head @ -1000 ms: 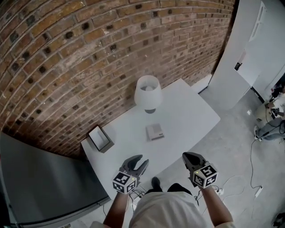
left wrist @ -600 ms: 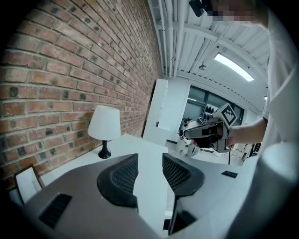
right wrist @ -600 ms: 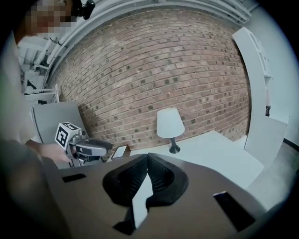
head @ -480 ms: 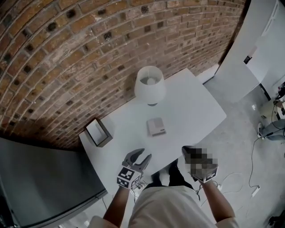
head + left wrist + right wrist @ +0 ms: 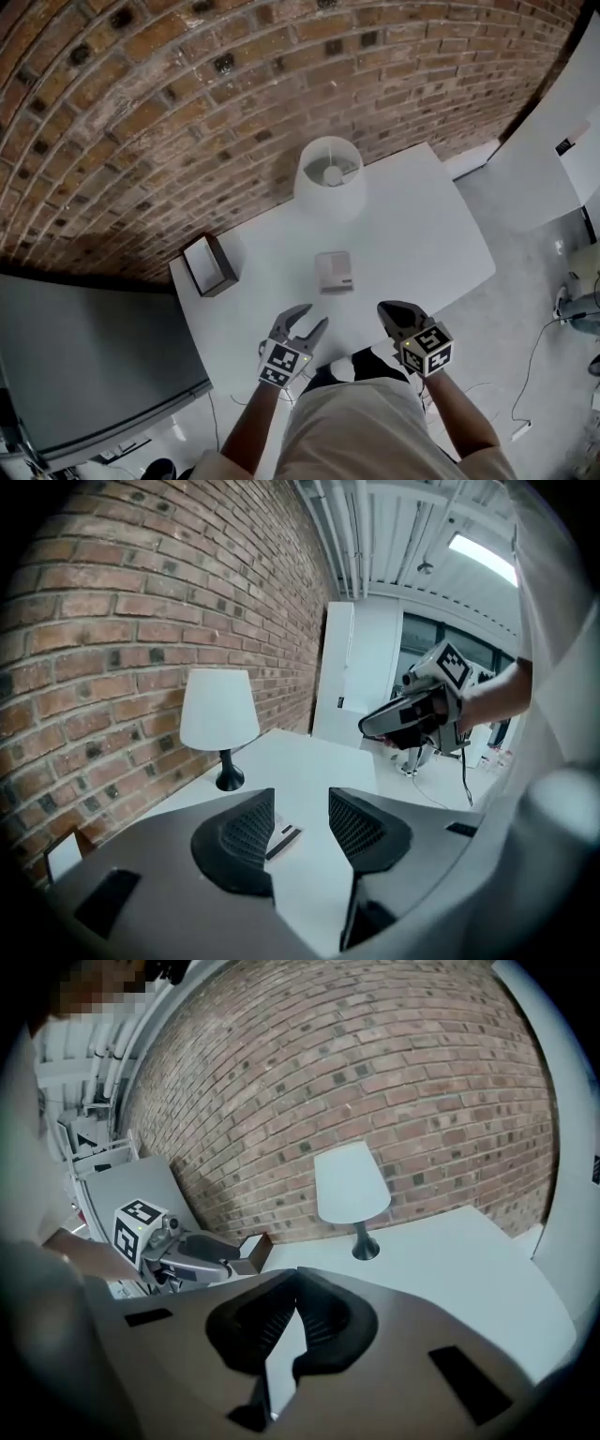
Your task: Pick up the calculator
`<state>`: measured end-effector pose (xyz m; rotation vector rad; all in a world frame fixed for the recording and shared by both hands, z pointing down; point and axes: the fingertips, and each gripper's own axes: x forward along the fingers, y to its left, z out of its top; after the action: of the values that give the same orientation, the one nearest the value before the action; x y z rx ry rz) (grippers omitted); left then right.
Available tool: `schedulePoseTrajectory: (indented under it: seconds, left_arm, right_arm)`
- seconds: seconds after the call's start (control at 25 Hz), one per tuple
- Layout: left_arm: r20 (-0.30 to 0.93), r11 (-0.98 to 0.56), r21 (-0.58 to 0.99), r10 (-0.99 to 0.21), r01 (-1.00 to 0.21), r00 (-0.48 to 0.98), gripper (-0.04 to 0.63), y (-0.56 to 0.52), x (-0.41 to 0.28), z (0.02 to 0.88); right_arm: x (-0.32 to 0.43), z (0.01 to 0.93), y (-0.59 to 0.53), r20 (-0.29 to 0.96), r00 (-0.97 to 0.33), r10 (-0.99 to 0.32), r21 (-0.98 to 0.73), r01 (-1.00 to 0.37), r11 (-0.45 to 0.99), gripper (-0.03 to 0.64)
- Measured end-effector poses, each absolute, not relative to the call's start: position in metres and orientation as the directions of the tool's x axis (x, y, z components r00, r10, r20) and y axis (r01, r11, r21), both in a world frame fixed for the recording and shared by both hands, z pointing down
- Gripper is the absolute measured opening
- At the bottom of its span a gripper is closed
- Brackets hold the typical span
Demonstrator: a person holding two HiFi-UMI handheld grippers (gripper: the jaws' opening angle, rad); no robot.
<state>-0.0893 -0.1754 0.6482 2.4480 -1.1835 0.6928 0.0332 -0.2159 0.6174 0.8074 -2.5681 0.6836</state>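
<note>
The calculator (image 5: 334,272), a small pale grey slab, lies flat in the middle of the white table (image 5: 417,230). My left gripper (image 5: 309,321) hovers over the table's near edge, short of the calculator. Its jaws have just been opening and stand open with nothing between them. In the left gripper view a strip of the calculator (image 5: 284,836) shows on the table beyond the left gripper (image 5: 301,803). My right gripper (image 5: 387,310) hangs at the near edge to the right, apart from the calculator. In its own view the right gripper (image 5: 292,1277) has its tips touching, empty.
A white table lamp (image 5: 331,176) stands at the back by the brick wall. An open brown box (image 5: 208,265) sits at the table's left end. A dark grey panel (image 5: 84,375) is on the left, and bare floor with cables lies on the right.
Both grippers have moved forward and down towards the table's near edge. The left jaws stand wider apart than before. The calculator has not moved.
</note>
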Motion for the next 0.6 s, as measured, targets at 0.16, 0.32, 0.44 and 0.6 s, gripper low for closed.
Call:
schedulePoseTrajectory:
  seconds: [0.16,0.32,0.44,0.6]
  left_arm:
    - [0.622,-0.603,0.059,-0.601,-0.796,0.502,0.219,-0.193,-0.076,0.686]
    - [0.688,-0.593,0.038,-0.569,-0.805,0.451,0.222,-0.211,-0.069,0.719]
    - [0.720,-0.616,-0.028,-0.559,-0.787,0.412,0.222,-0.220,-0.071,0.754]
    - [0.772,-0.633,-0.061,-0.520,-0.771,0.365,0.233,-0.224,-0.068,0.802]
  right_arm:
    - [0.034,0.640,-0.238,0.482,-0.796,-0.366,-0.375,-0.565,0.735,0.012]
    - [0.032,0.665,-0.256,0.496,-0.810,-0.313,-0.408,-0.535,0.740,0.012]
    - [0.028,0.682,-0.267,0.501,-0.817,-0.286,-0.425,-0.521,0.741,0.012]
    - [0.027,0.704,-0.272,0.521,-0.815,-0.254,-0.452,-0.516,0.727,0.012]
